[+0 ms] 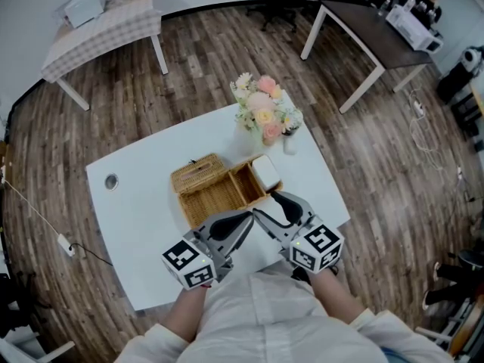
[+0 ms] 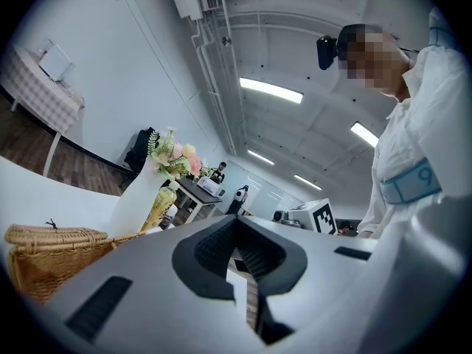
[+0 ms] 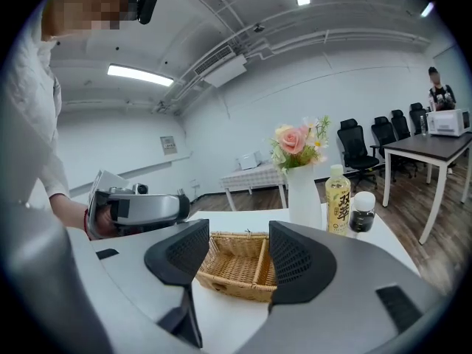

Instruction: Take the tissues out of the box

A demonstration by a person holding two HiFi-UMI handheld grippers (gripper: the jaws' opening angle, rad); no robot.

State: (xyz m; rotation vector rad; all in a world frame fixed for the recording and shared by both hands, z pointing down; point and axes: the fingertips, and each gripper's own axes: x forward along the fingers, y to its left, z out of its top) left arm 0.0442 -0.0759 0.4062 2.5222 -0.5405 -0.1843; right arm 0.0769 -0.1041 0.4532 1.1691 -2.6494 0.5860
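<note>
A wicker box (image 1: pixel 208 195) stands in the middle of the white table (image 1: pixel 136 203), its lid (image 1: pixel 198 175) at the back. A white tissue pack (image 1: pixel 265 169) lies in its right compartment. Both grippers hover over the table's near edge, just in front of the box. My left gripper (image 1: pixel 240 221) (image 2: pixel 237 234) is level with its pads together and nothing between them. My right gripper (image 1: pixel 271 209) (image 3: pixel 236 242) tilts slightly down and is open, empty, with the box (image 3: pixel 234 265) showing beyond the gap. The left gripper (image 3: pixel 140 209) sits at its left.
A white vase of flowers (image 1: pixel 265 112) (image 3: pixel 302 190), a yellow drink bottle (image 3: pixel 338 198) and a small dark bottle (image 3: pixel 361 212) stand behind the box. A round hole (image 1: pixel 111 181) marks the table's left side. More tables and office chairs stand farther off.
</note>
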